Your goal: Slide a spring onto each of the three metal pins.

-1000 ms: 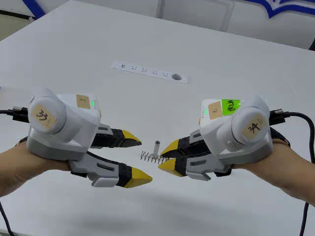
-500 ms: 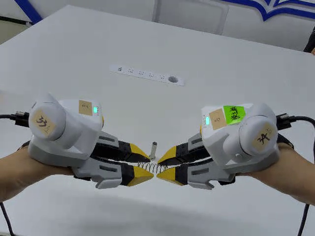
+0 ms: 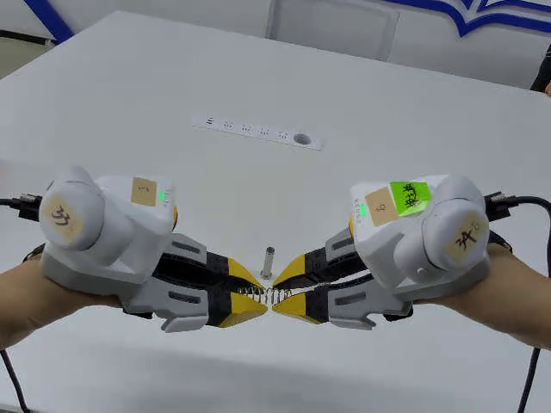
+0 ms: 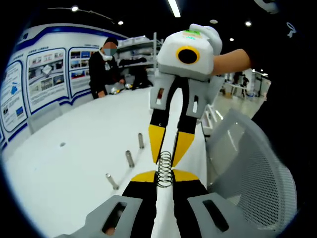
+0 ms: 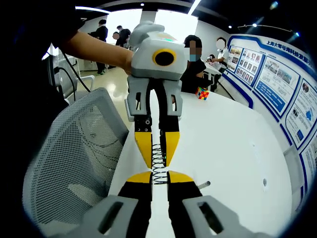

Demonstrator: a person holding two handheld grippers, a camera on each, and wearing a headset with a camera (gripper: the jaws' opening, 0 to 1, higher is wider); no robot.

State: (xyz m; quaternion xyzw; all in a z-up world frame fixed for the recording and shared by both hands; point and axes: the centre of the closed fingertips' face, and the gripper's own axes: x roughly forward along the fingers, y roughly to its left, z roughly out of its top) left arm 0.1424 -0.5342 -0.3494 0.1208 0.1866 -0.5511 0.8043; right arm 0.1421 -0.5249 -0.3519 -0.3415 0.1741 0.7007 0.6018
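Step in hand, by the look of it: spring [image 3: 267, 297] gripped ready for threading, not yet on any pin. Held level just this side of the upright pin [image 3: 269, 261]; whether clear of the table [image 3: 413, 112], can't tell. Left gripper [image 3: 257, 294] pinching one end, right gripper [image 3: 277, 293] pinching the other. Each pair of jaws pressed nearly together on the coil, tips almost meeting across it.

Next move, prob.: let go w/ one gripper, tip spring upright w/ the other, line open end up over the pin top, lower straight down. Needs fine aim, given narrow bore and thin pin. Needs a light grip too, else risk of squashing the coil or flicking it away.

Head view: one pin, w/ power strip [image 3: 263, 132] well beyond the pin. Left gripper view: row of three pins [image 4: 130, 158] off to one side of the spring, all apparently bare, so likely none of the three done yet. Right gripper view: one pin close beside own jaws, plus mesh chair [image 5: 74, 148] on the opposite side from the pin.
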